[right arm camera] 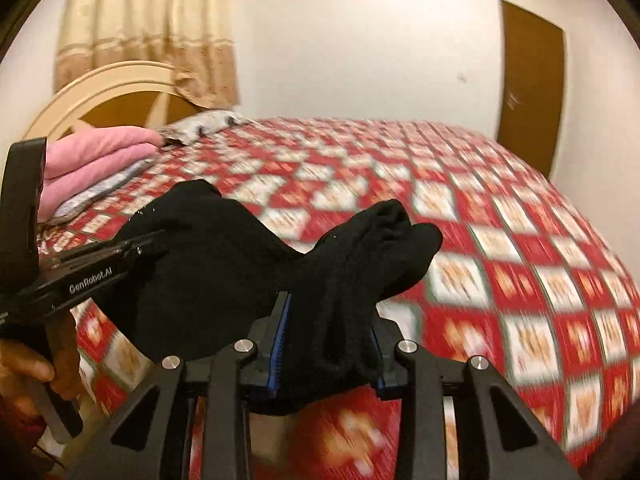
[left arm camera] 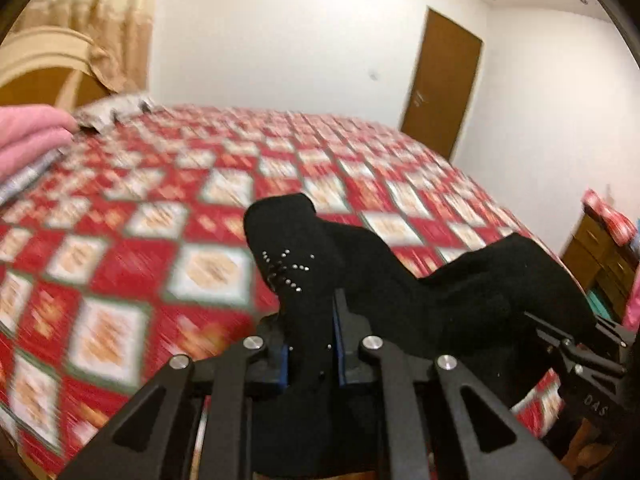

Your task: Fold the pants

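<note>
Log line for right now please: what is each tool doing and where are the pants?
left tool: shut on black pants | right tool: shut on black pants | pants: bunched, held above red checked bedspread | fold: not yet done

White walls (left arm camera: pixel 300 32); brown door (left arm camera: pixel 442 84); beige curtain (right arm camera: pixel 148 28) — bed (right arm camera: pixel 520 220) in red-checked cover; arched headboard (right arm camera: pixel 100 88).

The pants (left arm camera: pixel 460 292) hang above the bed (left arm camera: pixel 160 200), stretched between the left gripper (left arm camera: pixel 311 344) and right gripper (right arm camera: pixel 330 344). Folded clothes (right arm camera: pixel 96 156) lie on the bed's far left, the door (right arm camera: pixel 532 84) behind it.
</note>
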`<act>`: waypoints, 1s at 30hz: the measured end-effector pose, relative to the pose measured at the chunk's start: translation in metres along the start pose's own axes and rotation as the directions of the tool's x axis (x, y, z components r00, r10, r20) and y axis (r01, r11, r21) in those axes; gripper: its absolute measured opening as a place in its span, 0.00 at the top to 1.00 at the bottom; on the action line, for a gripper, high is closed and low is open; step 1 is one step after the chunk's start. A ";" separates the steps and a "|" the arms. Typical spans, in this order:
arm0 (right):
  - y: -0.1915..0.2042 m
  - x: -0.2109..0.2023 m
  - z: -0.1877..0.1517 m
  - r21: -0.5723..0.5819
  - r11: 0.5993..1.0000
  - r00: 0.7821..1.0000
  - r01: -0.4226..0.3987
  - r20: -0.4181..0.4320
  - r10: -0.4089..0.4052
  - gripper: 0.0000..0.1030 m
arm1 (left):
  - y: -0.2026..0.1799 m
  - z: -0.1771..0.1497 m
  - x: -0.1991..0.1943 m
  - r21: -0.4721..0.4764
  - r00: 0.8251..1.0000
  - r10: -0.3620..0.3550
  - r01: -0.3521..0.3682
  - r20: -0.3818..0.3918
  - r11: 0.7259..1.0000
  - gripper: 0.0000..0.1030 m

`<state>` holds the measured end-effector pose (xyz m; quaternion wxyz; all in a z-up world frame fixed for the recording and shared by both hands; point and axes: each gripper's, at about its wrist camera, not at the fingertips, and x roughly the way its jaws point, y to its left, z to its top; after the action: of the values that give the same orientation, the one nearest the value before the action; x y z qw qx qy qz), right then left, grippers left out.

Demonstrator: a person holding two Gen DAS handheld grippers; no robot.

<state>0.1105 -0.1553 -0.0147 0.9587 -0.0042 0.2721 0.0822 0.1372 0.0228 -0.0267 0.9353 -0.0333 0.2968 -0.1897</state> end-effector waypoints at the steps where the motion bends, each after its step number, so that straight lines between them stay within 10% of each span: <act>1: 0.011 0.009 0.011 -0.017 1.000 1.000 -0.023 0.016 0.023 0.67 | 0.013 0.009 -0.002 -0.008 0.999 0.026 -0.026 0.022 1.000 0.83; 11: 0.116 0.128 0.068 -0.126 0.982 0.989 -0.138 0.032 0.143 0.67 | 0.129 0.049 0.018 -0.021 0.946 0.317 -0.316 0.071 0.948 0.83; 16: 0.140 0.203 0.042 -0.100 0.985 0.981 -0.144 -0.144 0.129 0.67 | 0.182 0.022 0.058 -0.046 0.916 0.388 -0.394 -0.102 0.918 0.79; 19: 0.127 0.218 0.029 -0.032 0.987 0.972 -0.160 -0.178 0.152 0.56 | 0.207 -0.003 0.080 -0.082 0.899 0.386 -0.409 -0.206 0.909 0.50; 21: 0.112 0.223 0.028 0.049 0.985 0.964 -0.167 -0.199 0.174 0.37 | 0.213 -0.008 0.076 -0.104 0.873 0.458 -0.478 -0.170 0.872 0.05; 22: 0.106 0.226 0.028 0.091 0.980 0.958 -0.176 -0.213 0.192 0.29 | 0.217 -0.009 0.074 -0.116 0.859 0.481 -0.503 -0.175 0.856 0.00; 26: 0.074 0.219 0.022 0.281 0.922 0.929 -0.266 -0.181 0.323 0.28 | 0.244 -0.013 0.058 -0.240 0.908 0.375 -0.412 -0.186 0.879 0.00; 30: 0.042 0.177 0.015 0.438 0.862 0.958 -0.254 -0.008 0.287 0.28 | 0.252 -0.013 0.025 -0.258 0.891 0.434 -0.454 -0.134 0.853 0.00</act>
<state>0.2599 -0.0852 -0.0932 0.9039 0.2438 0.3162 0.1532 0.2329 0.2472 -0.0944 0.9282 -0.0903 0.3532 0.0743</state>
